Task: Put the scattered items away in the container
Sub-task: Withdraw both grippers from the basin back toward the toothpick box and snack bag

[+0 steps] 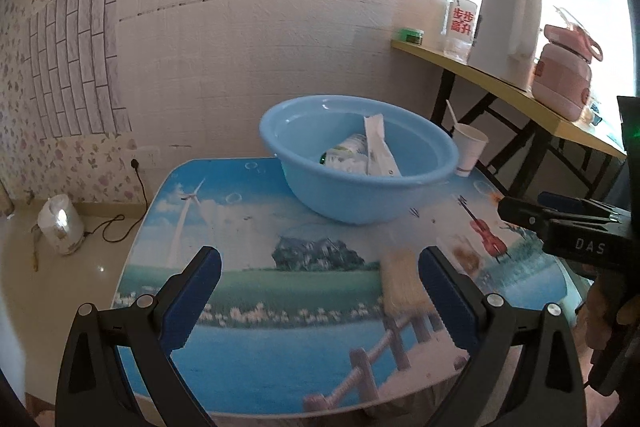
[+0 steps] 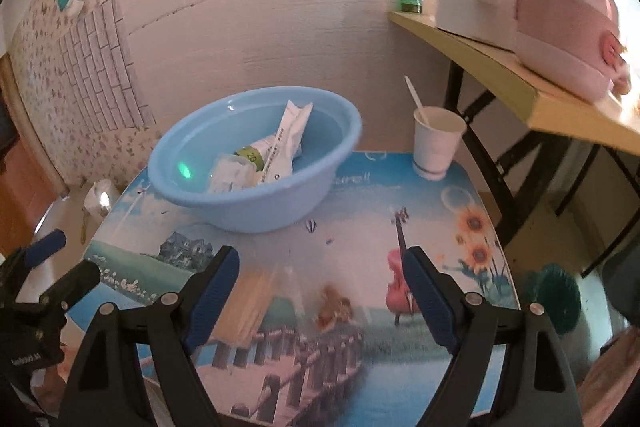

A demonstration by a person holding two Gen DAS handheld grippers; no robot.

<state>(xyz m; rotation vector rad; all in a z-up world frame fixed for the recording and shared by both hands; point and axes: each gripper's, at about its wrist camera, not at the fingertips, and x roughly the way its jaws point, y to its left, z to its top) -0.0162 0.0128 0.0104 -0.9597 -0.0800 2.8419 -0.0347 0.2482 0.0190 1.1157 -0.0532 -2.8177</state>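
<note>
While apart, both grippers' fingers (image 1: 200, 291) hold nothing.

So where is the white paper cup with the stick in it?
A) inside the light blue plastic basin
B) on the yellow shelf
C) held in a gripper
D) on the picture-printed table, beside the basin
D: the white paper cup stands on the table's far corner, outside the light blue plastic basin.

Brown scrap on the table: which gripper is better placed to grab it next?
Right, probably: the brown scrap lies centred before the open right gripper, but beside the left gripper.
</note>
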